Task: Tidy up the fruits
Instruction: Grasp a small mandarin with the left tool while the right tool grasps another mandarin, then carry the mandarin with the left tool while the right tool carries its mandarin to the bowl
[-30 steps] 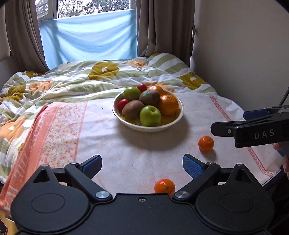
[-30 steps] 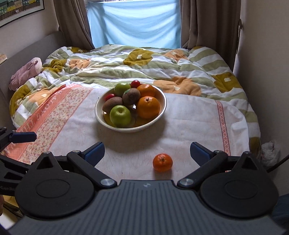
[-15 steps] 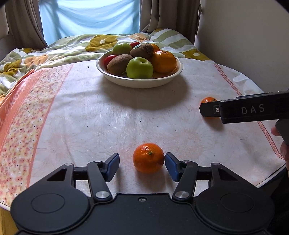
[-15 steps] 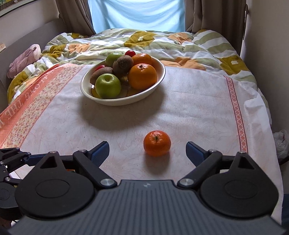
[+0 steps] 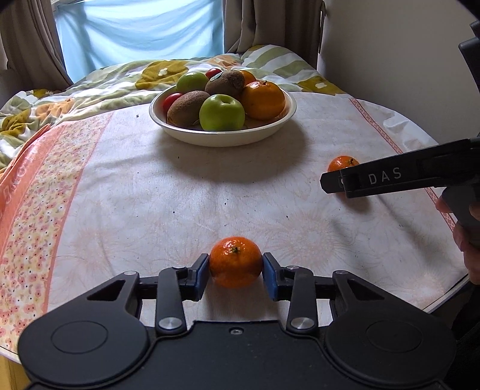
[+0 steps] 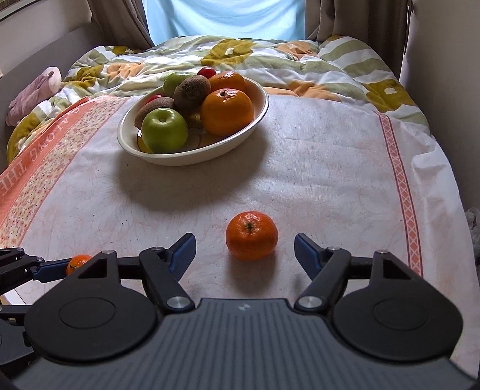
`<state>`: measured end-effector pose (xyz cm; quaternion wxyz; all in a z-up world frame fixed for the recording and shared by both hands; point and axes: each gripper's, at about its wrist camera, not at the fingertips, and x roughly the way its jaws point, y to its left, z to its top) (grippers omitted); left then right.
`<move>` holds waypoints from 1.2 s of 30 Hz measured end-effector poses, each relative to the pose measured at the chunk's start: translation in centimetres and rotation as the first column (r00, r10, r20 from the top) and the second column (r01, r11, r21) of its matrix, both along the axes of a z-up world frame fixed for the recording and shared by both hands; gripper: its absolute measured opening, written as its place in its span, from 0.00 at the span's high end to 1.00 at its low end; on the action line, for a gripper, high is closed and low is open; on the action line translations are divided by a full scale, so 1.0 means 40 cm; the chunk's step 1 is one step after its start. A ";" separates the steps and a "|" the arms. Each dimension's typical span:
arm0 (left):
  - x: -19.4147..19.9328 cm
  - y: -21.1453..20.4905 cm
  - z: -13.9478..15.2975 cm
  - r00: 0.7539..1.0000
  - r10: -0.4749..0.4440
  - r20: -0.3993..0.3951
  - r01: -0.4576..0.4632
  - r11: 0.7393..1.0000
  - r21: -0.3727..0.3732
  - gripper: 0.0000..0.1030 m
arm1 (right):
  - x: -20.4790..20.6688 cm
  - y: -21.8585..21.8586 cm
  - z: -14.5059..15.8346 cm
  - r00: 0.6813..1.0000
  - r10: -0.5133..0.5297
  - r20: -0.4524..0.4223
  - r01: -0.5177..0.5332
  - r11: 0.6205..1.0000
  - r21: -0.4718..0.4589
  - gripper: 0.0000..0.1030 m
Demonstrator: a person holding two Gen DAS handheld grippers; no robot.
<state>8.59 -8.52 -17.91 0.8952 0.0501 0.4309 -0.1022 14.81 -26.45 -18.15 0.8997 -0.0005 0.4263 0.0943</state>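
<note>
near mandarin (image 5: 235, 262) pinched between pads of left hand-held gripper (image 5: 235, 271) | far mandarin (image 6: 251, 235) on tabletop (image 6: 330, 180), right hand-held gripper (image 6: 245, 250) spread around it, apart | bowl (image 6: 258, 115) beyond

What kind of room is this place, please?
Most likely a bedroom at home: a bed with a flowered quilt lies just behind the cloth-covered table, curtains frame a window covered with blue cloth, and a bowl of fruit stands on the table.
</note>
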 end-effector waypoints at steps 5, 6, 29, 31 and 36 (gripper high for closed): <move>0.010 0.008 0.004 1.000 0.009 0.005 -0.009 1.000 0.008 0.60 | 0.019 -0.008 -0.009 1.000 -0.012 -0.013 0.012 1.000 0.010 0.25; 0.012 0.008 0.006 1.000 0.010 0.006 -0.010 1.000 0.014 0.60 | 0.021 -0.009 -0.010 1.000 -0.013 -0.015 0.013 1.000 0.014 0.26; 0.058 0.026 0.095 0.998 0.054 0.032 -0.054 0.999 0.008 0.60 | 0.037 -0.020 0.006 0.999 -0.005 -0.039 0.007 0.999 0.047 0.47; 0.062 0.028 0.114 0.997 0.061 0.042 -0.061 0.998 0.006 0.60 | 0.035 -0.021 0.023 1.000 -0.003 -0.031 0.005 0.999 0.046 0.47; 0.073 0.025 0.176 0.993 0.079 0.087 -0.081 0.997 0.014 0.60 | 0.036 -0.029 0.086 1.000 0.014 -0.005 -0.014 0.998 0.065 0.47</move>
